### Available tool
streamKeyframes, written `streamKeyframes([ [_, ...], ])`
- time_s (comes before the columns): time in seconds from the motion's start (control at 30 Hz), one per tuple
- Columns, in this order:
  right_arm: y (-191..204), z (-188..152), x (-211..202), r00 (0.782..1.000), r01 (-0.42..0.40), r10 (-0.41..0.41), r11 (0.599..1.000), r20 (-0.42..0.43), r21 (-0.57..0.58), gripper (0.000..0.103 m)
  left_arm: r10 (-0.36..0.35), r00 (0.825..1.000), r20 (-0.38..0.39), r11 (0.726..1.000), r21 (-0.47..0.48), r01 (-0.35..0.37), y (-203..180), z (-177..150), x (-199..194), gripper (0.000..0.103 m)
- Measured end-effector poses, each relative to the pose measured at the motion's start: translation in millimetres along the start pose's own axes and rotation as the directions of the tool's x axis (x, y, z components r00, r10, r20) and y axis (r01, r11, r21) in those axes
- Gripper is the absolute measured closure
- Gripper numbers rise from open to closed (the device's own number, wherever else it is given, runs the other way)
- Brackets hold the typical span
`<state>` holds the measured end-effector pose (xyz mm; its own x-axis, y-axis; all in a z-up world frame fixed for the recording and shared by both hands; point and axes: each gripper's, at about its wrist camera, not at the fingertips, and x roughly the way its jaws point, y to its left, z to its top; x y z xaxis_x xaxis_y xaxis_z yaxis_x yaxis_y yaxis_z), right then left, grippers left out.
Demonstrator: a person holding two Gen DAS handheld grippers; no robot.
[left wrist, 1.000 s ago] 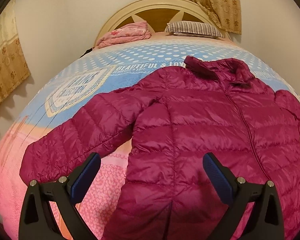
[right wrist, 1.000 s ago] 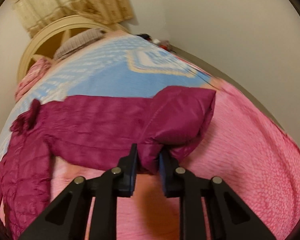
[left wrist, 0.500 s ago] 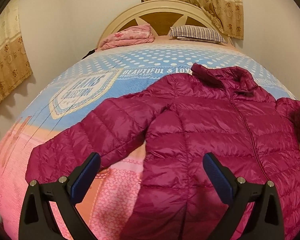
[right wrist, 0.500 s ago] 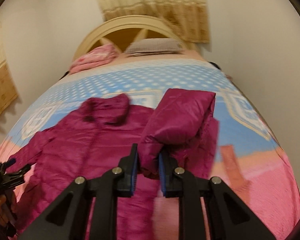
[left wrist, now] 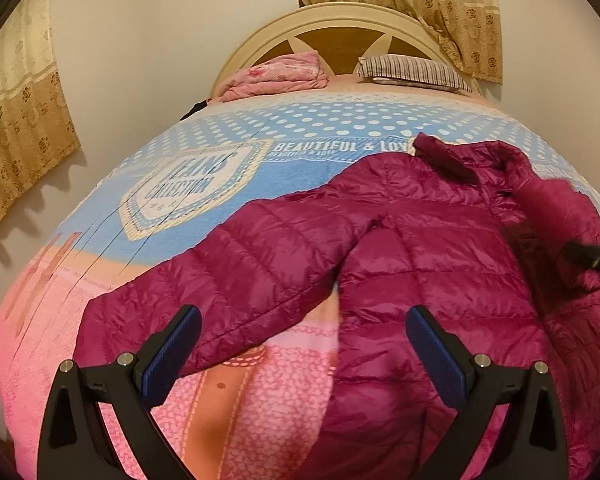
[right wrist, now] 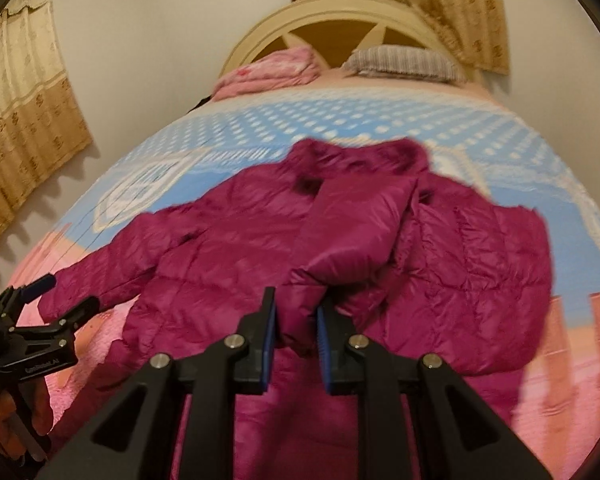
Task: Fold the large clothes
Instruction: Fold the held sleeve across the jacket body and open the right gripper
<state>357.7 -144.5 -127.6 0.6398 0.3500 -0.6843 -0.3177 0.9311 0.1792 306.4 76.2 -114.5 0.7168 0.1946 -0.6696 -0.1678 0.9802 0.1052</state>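
Across the middle of the bed (left wrist: 260, 128) a puffy magenta jacket (left wrist: 420, 264) is lying face up, collar toward twelve o'clock. Its right sleeve (right wrist: 356, 232) is hanging pinched in the right tongs (right wrist: 296, 332), draped over the chest. The left tongs (left wrist: 302, 344) are hovering with fingers wide apart, holding nothing, at six o'clock beside the left sleeve (left wrist: 228, 276), which is stretching toward eight o'clock. Judging by this, laying the cuff flat across the front before letting go is giving the neatest fold.
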Motion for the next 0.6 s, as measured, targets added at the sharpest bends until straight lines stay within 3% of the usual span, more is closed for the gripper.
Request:
streamKeyframes([
  [0.13, 17.1, -12.4, 28.6, 0.999, -0.036, 0.036, 0.999, -0.04, 0.005, 0.082, 0.006, 1.0, -0.004, 1.0, 0.004, -0.006, -0.4, 1.4, 1.3, 0.001],
  [0.23, 22.0, -18.8, 36.5, 0.996, -0.072, 0.072, 0.997, -0.057, 0.006, 0.072, 0.01, 1.0, 0.004, 1.0, 0.014, -0.01, -1.3, 2.8, -1.0, 0.001],
  [0.27, 25.3, -21.3, 36.7, 0.994, -0.089, 0.088, 0.996, -0.058, -0.002, 0.049, 0.012, 1.0, 0.007, 1.0, 0.016, -0.012, -3.1, 4.2, -2.0, 0.001],
  [0.33, 30.6, -26.0, 28.0, 0.99, -0.135, 0.134, 0.991, -0.049, -0.019, 0.018, 0.025, 0.999, 0.022, 1.0, 0.012, -0.025, -3.0, 8.5, -5.9, 0.001],
  [0.37, 33.7, -28.0, 21.2, 0.989, -0.145, 0.144, 0.989, -0.038, -0.035, 0.013, 0.033, 0.999, 0.026, 0.999, 0.006, -0.033, -3.2, 10.6, -7.3, 0.001],
  [0.6, 33.5, -47.0, -32.2, 0.984, -0.176, 0.174, 0.97, -0.022, -0.166, 0.013, 0.035, 0.998, 0.056, 0.999, -0.025, -0.034, -14.2, 30.1, -17.5, 0.001],
])
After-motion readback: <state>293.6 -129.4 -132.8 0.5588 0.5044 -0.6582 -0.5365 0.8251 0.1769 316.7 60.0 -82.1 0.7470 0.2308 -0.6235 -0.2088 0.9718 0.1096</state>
